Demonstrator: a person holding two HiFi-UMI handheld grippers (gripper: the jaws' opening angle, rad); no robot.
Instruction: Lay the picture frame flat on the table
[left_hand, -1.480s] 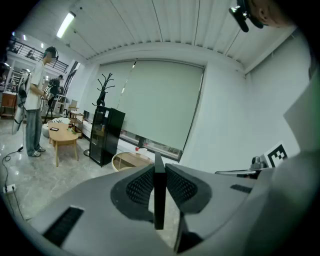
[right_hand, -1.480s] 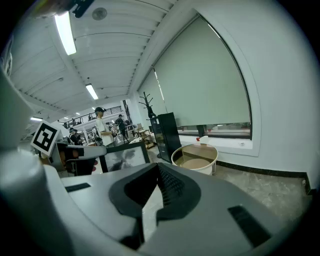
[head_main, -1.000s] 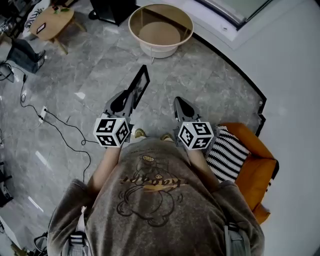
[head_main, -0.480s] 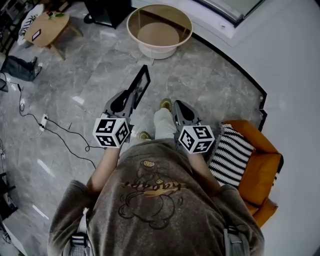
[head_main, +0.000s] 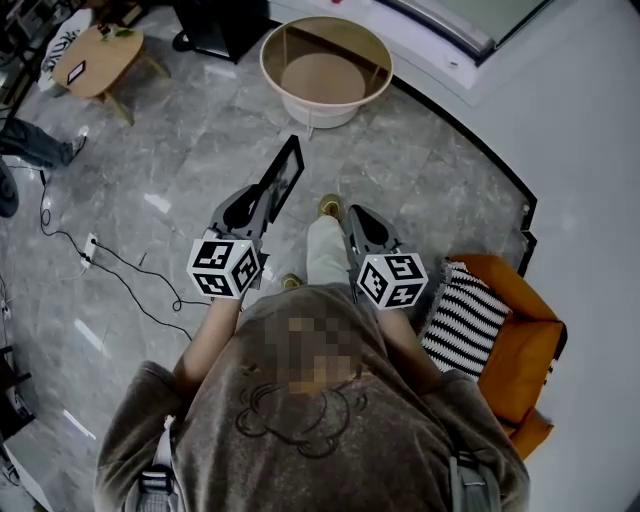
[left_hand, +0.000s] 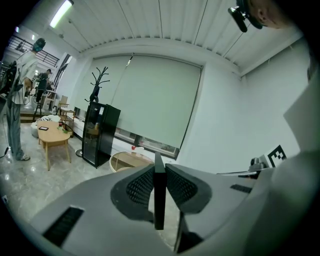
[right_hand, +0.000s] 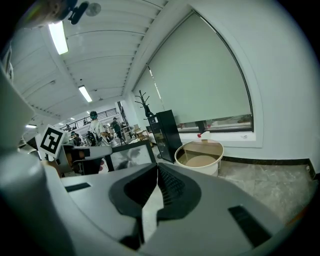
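A: Another step across the floor (head_main: 180, 150)?
B: Yes. Nearer the round bench (head_main: 325, 108) now, still short of its near edge.
A: Picture frame (head_main: 284, 168)?
B: Upright in mid-air, clamped edge-on in left gripper (head_main: 262, 200) jaws. Not yet laid flat.
A: Right gripper (head_main: 353, 212)?
B: Jaws pressed together, nothing between.

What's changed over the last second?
The person stepped forward, a leg now ahead, toward the round table. Nothing taken or released: left hand-held gripper stays clamped on the picture frame, right hand-held gripper stays shut, empty.
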